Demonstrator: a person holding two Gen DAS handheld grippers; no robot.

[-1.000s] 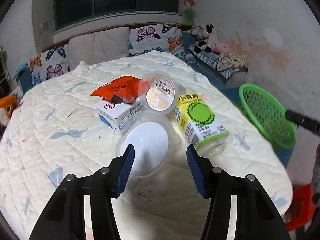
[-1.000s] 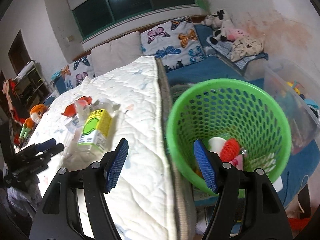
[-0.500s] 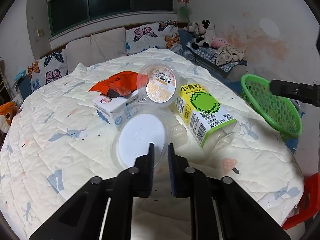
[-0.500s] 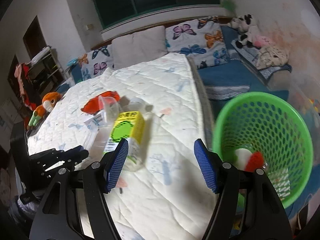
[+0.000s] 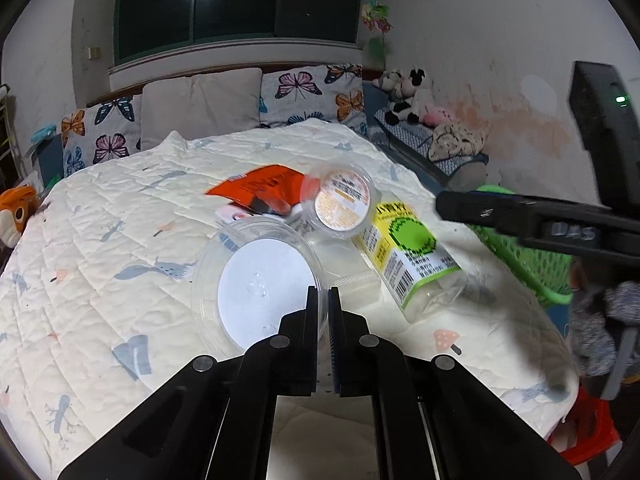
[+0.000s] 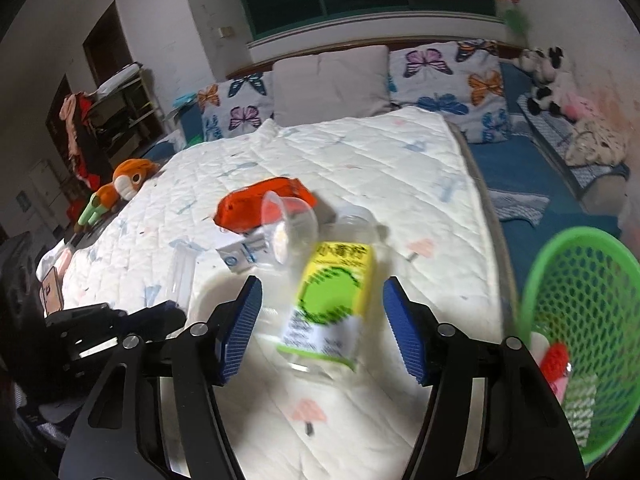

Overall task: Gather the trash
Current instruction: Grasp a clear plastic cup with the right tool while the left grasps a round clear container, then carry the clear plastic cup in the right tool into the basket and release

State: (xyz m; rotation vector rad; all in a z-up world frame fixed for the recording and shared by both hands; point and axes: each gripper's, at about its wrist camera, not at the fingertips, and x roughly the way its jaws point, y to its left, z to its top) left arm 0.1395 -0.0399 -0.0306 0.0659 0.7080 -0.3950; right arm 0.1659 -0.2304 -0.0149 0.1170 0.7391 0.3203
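A pile of trash lies on the white quilted bed (image 5: 100, 208). My left gripper (image 5: 323, 300) is shut on the rim of a clear round plastic lid (image 5: 256, 284), which is tilted up off the quilt. Behind it are a small clear cup with an orange label (image 5: 343, 202), an orange wrapper (image 5: 260, 188) and a yellow-green drink bottle (image 5: 408, 252). My right gripper (image 6: 322, 312) is open, and the drink bottle (image 6: 332, 300) lies between its fingers, beyond the tips. The green mesh basket (image 6: 588, 320) stands to the right of the bed.
A small white-blue carton (image 6: 240, 254) lies by the wrapper (image 6: 256, 204). Pillows (image 5: 200, 104) line the bed's head. An orange plush toy (image 6: 124, 184) sits at the left edge. The basket holds some trash (image 6: 556, 360). A red stool (image 5: 588, 428) stands low on the right.
My left gripper closed on the clear lid's rim and lifted it to a tilt. My right gripper swung left from the basket to over the yellow-green bottle, staying open.
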